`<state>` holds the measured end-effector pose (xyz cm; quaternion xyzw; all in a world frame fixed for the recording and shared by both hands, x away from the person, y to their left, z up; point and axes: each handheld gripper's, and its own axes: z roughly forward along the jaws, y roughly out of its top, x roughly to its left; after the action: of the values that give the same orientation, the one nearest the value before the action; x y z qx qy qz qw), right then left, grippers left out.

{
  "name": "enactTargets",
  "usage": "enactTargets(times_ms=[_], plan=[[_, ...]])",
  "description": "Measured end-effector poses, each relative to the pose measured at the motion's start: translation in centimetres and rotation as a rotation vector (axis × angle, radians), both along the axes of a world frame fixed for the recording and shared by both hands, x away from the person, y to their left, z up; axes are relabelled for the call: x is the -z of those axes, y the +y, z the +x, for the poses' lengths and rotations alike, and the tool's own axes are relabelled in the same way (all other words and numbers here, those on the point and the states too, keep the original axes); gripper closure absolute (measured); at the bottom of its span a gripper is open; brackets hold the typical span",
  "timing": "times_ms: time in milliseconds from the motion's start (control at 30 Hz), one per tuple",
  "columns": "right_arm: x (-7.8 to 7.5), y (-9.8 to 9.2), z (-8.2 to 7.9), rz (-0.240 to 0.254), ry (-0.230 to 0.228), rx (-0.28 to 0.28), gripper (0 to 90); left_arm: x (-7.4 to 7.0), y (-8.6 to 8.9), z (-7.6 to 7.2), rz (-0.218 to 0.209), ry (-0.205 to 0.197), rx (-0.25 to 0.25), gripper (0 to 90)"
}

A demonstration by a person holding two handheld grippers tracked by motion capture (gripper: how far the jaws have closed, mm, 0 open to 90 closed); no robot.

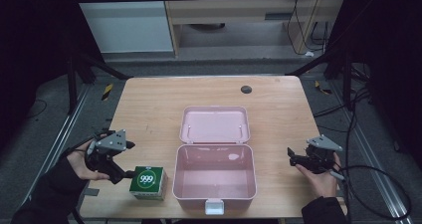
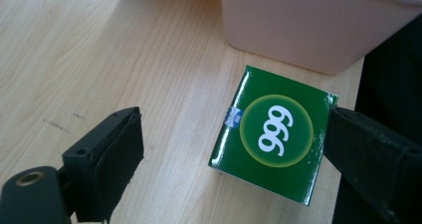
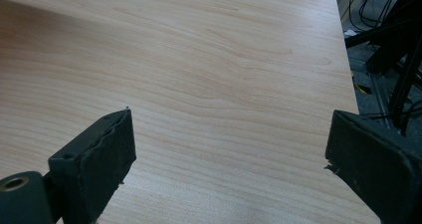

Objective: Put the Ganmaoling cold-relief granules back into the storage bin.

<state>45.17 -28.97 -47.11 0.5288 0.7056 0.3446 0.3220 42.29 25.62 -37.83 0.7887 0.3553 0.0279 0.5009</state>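
A green box marked 999 (image 1: 148, 182) lies flat on the table near the front edge, just left of an open pink case (image 1: 214, 176). The case is empty and its lid (image 1: 215, 124) lies back flat behind it. My left gripper (image 1: 129, 160) is open at the box's left side. In the left gripper view the green box (image 2: 273, 134) sits between the jaws, hard against the right one, with a wide gap to the left one, and my left gripper (image 2: 234, 129) holds nothing. My right gripper (image 1: 290, 156) hovers open right of the case, over bare wood (image 3: 229, 134).
The wooden table (image 1: 149, 109) has a small dark round mark (image 1: 246, 89) near its far edge. The pink case wall (image 2: 308, 25) stands just beyond the green box. Cables trail off the table's right side (image 1: 378, 184), and dark frame struts flank both back corners.
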Motion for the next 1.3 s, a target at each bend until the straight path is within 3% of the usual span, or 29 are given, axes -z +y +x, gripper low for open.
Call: enactTargets(times_ms=[767,1300], plan=[[0.3,0.0,0.1,-0.013,0.019,-0.008,4.6,3.0,-2.6,-1.2,0.008,0.057,0.003,5.8],[0.5,0.0,0.1,-0.017,0.034,-0.013,4.3,5.0,-4.0,-2.0,-0.01,0.082,0.008,4.5]])
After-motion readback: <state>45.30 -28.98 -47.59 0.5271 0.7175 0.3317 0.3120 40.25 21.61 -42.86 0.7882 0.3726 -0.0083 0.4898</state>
